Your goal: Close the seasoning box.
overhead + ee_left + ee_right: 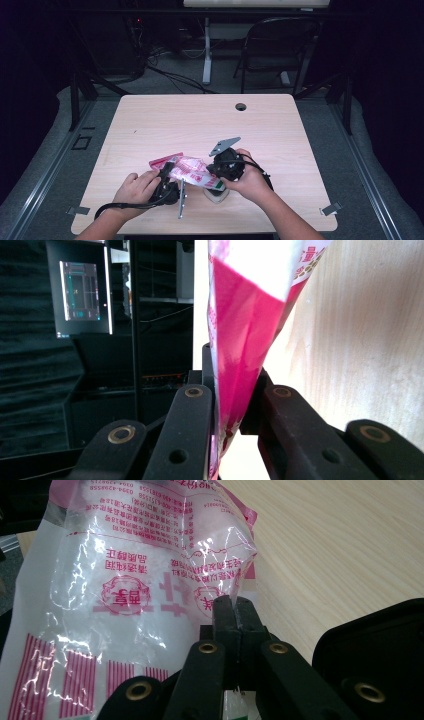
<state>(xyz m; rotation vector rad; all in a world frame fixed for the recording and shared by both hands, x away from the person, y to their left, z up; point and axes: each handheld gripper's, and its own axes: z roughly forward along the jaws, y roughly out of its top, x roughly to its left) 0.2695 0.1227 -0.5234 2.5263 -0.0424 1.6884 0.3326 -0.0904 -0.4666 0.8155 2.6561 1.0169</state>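
Nearest the person, both hands sit low over the front of the worktop point(150, 120), each carrying a tool. The left tool point(167, 176) is clamped on the pink-bordered end of a clear plastic bag point(190, 170); in the left gripper view that pink film point(240, 355) runs up from between the closed jaws, pulled into a taut fold. Just beyond, the right tool point(220, 175) pinches the opposite end of the bag, and the right gripper view shows its jaws pressed together on a crease of the printed film point(150, 580), with white grains visible inside.

The bag hangs between the two tools just above the wood, near its front middle. A small light block point(216, 195) and a metal strip point(182, 200) lie beneath it.

The step in hand looks like stretching or tearing the bag open. To do it well, both grips should stay firm at the film's edges, and the hands should pull apart evenly and slowly so the seal gives without spilling the contents. Keeping the opening tilted upward would help.

Farther off, the rest of the worktop reaches to a cable hole point(241, 106), with a dark chair point(280, 45) behind.
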